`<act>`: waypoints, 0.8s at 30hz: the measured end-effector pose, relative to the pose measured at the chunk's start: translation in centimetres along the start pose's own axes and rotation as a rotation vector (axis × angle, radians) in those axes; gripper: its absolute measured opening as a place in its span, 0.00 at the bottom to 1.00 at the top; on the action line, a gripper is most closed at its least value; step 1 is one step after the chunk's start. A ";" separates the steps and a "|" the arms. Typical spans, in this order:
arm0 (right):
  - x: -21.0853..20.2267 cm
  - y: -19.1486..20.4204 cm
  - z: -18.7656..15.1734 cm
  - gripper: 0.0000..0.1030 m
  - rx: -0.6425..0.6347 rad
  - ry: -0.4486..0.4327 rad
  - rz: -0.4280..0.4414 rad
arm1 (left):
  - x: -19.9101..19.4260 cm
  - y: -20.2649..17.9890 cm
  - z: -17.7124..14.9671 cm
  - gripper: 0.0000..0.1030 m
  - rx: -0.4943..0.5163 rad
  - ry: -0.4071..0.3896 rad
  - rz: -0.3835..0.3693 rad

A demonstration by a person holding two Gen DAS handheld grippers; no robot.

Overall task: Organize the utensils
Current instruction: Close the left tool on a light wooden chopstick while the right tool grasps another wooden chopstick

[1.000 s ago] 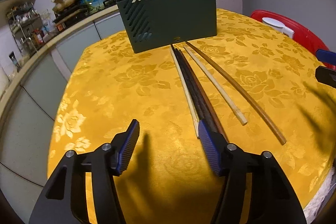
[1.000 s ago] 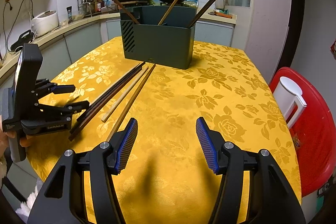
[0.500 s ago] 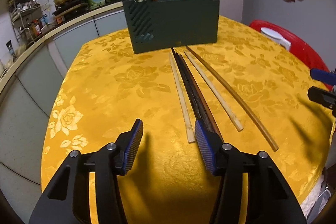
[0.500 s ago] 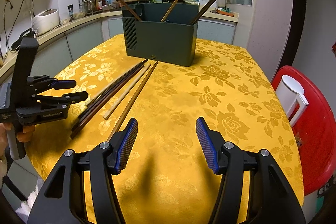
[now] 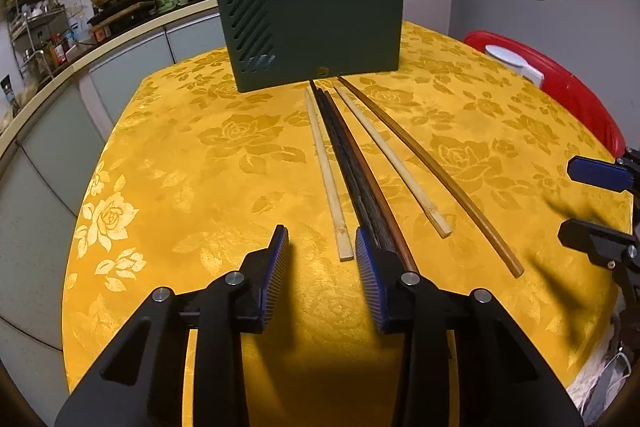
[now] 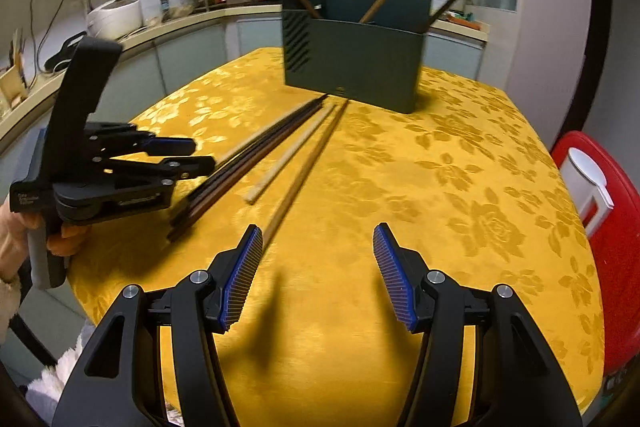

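Several chopsticks lie in a row on the yellow tablecloth (image 5: 200,167), pointing at a dark green utensil holder (image 5: 316,35) that holds several upright chopsticks. The row has a pale chopstick (image 5: 326,171), a dark bundle (image 5: 352,171), a second pale one (image 5: 392,159) and a long brown one (image 5: 432,171). My left gripper (image 5: 322,239) is open, low over the near end of the pale chopstick, its right finger over the dark bundle. My right gripper (image 6: 318,239) is open and empty; the long brown chopstick (image 6: 304,175) ends at its left finger. The holder (image 6: 352,63) stands beyond.
A red bin with a white lid (image 6: 596,195) stands off the table's right edge. A kitchen counter with appliances (image 6: 116,17) runs behind and to the left. The table's near edge lies just below both grippers.
My left gripper has narrowed its opening and moved forward and right toward the chopstick ends. My right gripper has shifted left and forward toward the long brown chopstick.
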State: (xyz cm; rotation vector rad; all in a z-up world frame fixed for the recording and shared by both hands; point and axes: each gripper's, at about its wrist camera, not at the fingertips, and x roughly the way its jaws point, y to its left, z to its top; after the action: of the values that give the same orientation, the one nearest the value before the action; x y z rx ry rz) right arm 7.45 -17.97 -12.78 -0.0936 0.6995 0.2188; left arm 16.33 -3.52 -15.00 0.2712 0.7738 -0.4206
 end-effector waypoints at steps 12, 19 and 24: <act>2.0 2.4 -1.4 0.44 -0.021 0.051 0.031 | 0.3 1.2 -0.1 0.11 -0.063 0.017 -0.016; 2.9 3.3 -1.5 0.29 -0.017 0.024 0.028 | 0.2 0.2 -0.2 0.08 -0.013 0.010 -0.022; 3.4 3.0 -1.0 0.12 0.029 0.011 0.021 | 0.3 0.2 -0.1 0.07 -0.015 0.013 -0.023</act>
State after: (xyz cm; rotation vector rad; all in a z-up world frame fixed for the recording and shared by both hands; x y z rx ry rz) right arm 8.64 -14.66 -15.82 -0.0593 0.7145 0.2284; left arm 16.54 -3.37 -15.30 0.2508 0.7931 -0.4349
